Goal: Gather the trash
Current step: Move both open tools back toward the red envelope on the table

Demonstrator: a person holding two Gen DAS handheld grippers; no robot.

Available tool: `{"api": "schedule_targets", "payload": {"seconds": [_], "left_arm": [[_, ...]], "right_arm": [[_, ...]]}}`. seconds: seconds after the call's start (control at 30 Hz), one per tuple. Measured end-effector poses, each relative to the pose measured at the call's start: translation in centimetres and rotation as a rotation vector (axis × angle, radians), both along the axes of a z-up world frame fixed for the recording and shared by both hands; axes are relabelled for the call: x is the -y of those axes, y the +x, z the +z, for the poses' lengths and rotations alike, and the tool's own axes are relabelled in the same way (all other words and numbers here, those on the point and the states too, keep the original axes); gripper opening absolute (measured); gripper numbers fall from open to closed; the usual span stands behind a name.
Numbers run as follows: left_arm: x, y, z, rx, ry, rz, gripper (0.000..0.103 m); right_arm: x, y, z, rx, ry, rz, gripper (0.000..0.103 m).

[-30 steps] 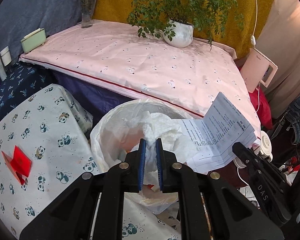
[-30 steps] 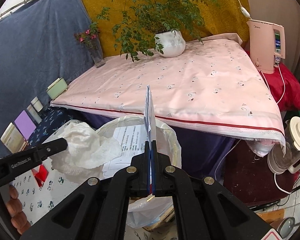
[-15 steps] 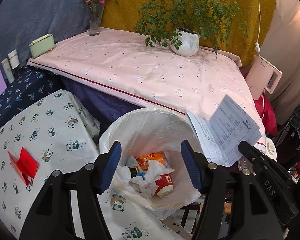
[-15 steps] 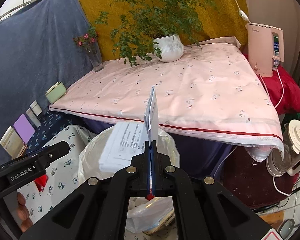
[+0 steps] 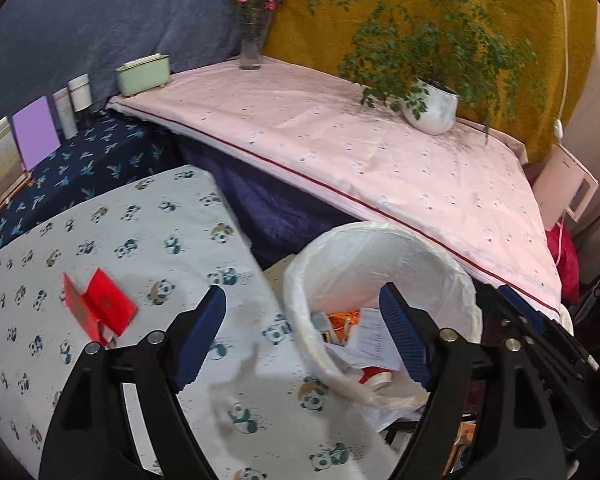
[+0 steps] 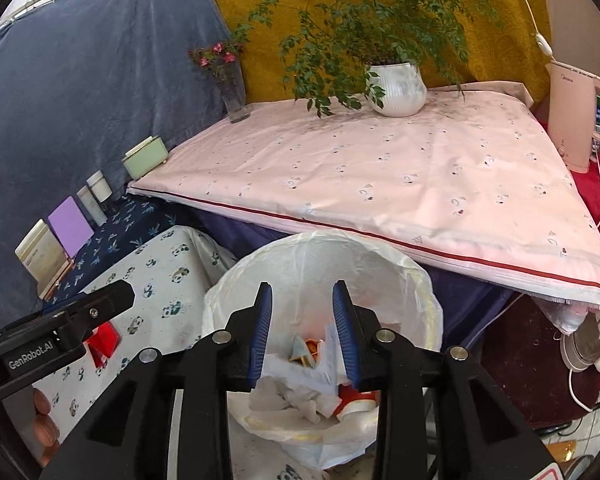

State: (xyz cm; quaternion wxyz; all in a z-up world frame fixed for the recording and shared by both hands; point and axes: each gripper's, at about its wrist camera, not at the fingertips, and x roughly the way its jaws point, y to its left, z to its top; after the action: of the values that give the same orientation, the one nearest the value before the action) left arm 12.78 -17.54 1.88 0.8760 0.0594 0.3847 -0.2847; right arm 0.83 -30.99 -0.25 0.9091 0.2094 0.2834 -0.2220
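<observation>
Right wrist view | right tool (image 6: 302, 330) now gapes empty, left tool (image 5: 302, 336) too | printed sheet (image 5: 374, 340) dropped into bin (image 5: 300, 280), lower centre | red packet (image 5: 100, 306) remains on worktop (image 5: 148, 216)

Right claw (image 6: 302, 330) spread wide, empty, hanging over the trash bin (image 6: 420, 280) lined with a white bag. Inside the bin: crumpled tissue (image 6: 296, 398), printed paper (image 6: 332, 344), a red cup (image 6: 354, 398), an orange wrapper (image 6: 312, 348). Left claw (image 6: 112, 300) at the near left, above the panda-print worktop (image 6: 160, 280); a red envelope (image 6: 106, 340) just beside it. Farther off, a pink-covered worktop (image 6: 380, 168) bearing a potted plant (image 6: 398, 88) and a flower vase (image 6: 234, 96).
</observation>
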Motion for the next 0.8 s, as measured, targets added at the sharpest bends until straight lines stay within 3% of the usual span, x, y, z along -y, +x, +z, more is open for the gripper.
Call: {"api": "schedule_targets", "payload": {"seconds": [0.13, 0.8], "left_arm": [[-2.1, 0.6, -0.1, -0.003, -0.010, 0.051, 0.081], [-13.5, 3.6, -1.9, -0.028, 0.014, 0.283, 0.081]], "right_arm": [[-1.5, 0.6, 0.4, 0.001, -0.010, 0.031, 0.033], [-11.7, 5.8, -0.4, -0.064, -0.041, 0.248, 0.044]]}}
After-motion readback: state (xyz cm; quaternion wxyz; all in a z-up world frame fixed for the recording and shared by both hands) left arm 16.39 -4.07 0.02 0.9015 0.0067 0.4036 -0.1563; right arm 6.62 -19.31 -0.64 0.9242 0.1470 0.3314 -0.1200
